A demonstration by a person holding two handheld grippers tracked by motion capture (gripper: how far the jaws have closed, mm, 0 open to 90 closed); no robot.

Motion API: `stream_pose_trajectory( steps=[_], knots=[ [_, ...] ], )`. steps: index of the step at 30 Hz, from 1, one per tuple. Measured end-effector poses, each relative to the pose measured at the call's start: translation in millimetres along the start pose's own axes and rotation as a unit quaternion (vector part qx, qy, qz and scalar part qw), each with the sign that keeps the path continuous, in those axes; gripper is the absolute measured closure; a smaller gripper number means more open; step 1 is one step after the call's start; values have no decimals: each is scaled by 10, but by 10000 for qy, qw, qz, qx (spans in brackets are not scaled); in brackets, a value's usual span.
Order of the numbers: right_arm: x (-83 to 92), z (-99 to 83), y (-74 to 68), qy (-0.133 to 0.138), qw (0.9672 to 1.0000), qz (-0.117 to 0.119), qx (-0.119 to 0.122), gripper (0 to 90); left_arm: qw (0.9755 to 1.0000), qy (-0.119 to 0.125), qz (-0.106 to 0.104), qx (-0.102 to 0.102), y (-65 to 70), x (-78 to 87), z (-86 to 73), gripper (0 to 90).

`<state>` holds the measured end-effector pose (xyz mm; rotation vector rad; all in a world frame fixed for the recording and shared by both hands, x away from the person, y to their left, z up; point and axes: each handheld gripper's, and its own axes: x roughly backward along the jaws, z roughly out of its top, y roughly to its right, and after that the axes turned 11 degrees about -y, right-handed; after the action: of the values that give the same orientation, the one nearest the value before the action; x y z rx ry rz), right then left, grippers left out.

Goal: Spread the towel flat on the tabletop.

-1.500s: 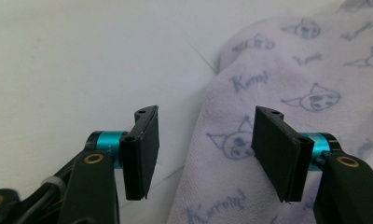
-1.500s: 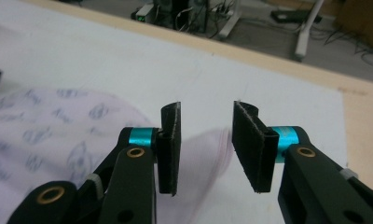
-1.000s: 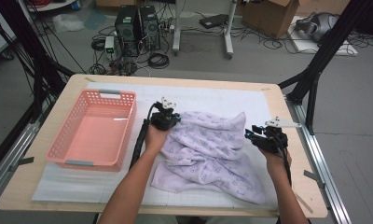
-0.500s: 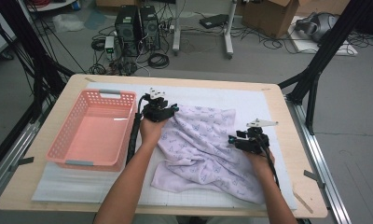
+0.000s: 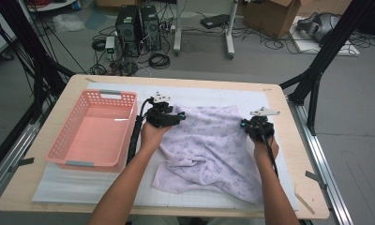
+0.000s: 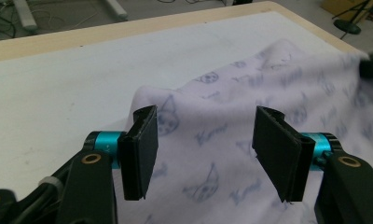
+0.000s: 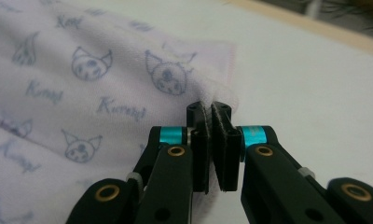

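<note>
A: Start with the big things. What carries it all?

B: A wooden table (image 5: 288, 197) with a white mat (image 5: 213, 96) over most of it. A pink basket (image 5: 96, 136) sits at the left end, apart from the work, probably waiting to take the cloth once it is folded.

A: And the cloth?

B: The lilac towel (image 5: 209, 154), printed with little cat faces, lies rumpled on the mat at mid-table, right of the basket. Its far edge runs between the two hands; the near part sags in loose folds toward the person.

A: Why is it held that way?

B: I judge the person is spreading it flat, so each far corner gets a hand. The right tool (image 7: 211, 140) has just been closing and now pinches the hemmed corner of the towel, cloth squeezed flat between its pads. That anchors one end.

A: The left one?

B: The left tool (image 6: 203, 154) hovers over the towel's other far corner. Its jaws have just been opening and stand well apart, the fabric lying under the gap, no pad pressing on it.
</note>
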<state>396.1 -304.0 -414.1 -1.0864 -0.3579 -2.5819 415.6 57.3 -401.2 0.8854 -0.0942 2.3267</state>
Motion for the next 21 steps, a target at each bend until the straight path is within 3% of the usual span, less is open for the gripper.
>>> stream_pose_trajectory(
  steps=[3, 5, 7, 11, 14, 16, 18, 21],
  knots=[
    [28, 48, 134, 18, 9989, -389, -250, 861, 10000, -26, -36, -17, 22, 10, -74, 419],
    [40, 55, 205, 46, 9977, -450, -509, 852, 9999, -129, -71, -59, 26, 18, -128, 418],
    [44, 49, 210, 77, 9975, -287, -646, 792, 9998, -163, -93, -72, 33, 22, -189, 416],
    [76, 44, 139, 157, 9982, -88, -566, 621, 9991, -423, -56, -63, 43, -15, -321, 361],
    [146, 27, 92, 265, 9984, 110, -484, 567, 9980, -627, -86, 25, 36, -40, -428, 334],
    [212, 4, 69, 324, 9984, 247, -388, 549, 9954, -946, -160, 54, 27, -61, -462, 312],
    [287, -32, 46, 366, 9981, 395, -295, 535, 9942, -1065, -164, 54, 36, -69, -482, 288],
    [409, -131, 7, 429, 9969, 634, -169, 516, 9940, -1062, 45, -268, 117, -95, -558, 304]
  ],
)
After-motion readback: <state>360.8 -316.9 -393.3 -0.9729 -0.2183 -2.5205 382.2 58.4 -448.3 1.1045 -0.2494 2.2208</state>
